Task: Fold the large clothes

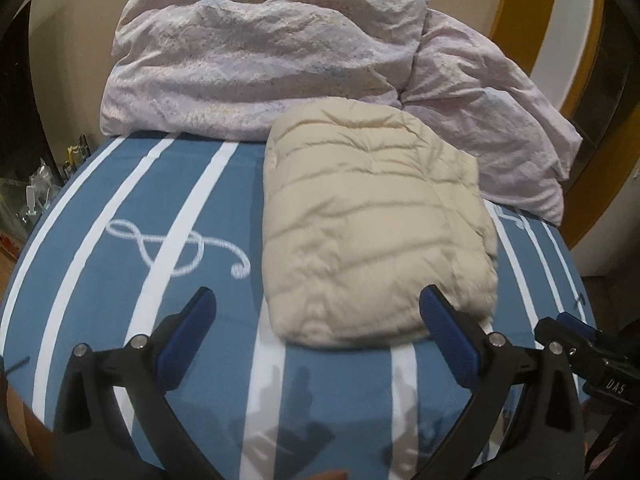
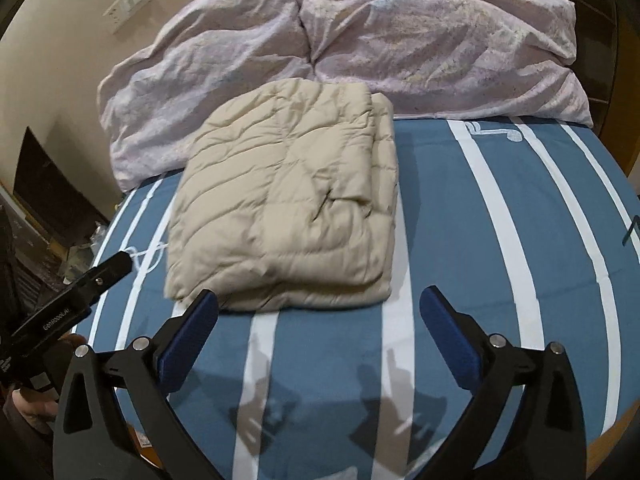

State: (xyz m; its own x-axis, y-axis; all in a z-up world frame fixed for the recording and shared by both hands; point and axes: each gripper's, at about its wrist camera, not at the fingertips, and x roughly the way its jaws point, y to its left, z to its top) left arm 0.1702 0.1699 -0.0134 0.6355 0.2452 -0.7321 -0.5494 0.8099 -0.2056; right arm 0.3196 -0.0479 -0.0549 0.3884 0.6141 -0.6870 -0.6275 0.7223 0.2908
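- Left claw [image 1: 318,308]: jaws wide, nothing between the pads, hanging above the bed [image 1: 188,184] just short of the near edge of the cream puffer jacket [image 1: 372,232]. No contact with the fabric that I can see.
- Bed: blue cover with white stripes and a rope-knot print, bare on its left half.
- Cream puffer jacket, mid-bed: already a compact rectangular bundle, layers stacked, edges roughly squared. In my right wrist view the top layer sits a bit short of the one below on the right side, with one small dark crease or thread near the middle; can't tell which.
- Behind it, a crumpled pale lilac duvet [image 1: 256,52] is heaped along the head of the bed, touching the jacket's far edge. Not folded.
- Right claw [image 2: 318,308]: jaws wide, empty, over bare bed cover just beside the bundle's near right corner.
- Status, my read: jacket fold looks done, both claws clear of it. Left to do, at most, a tidy of that offset layer. Whether the duvet counts as part of the job I can't tell.
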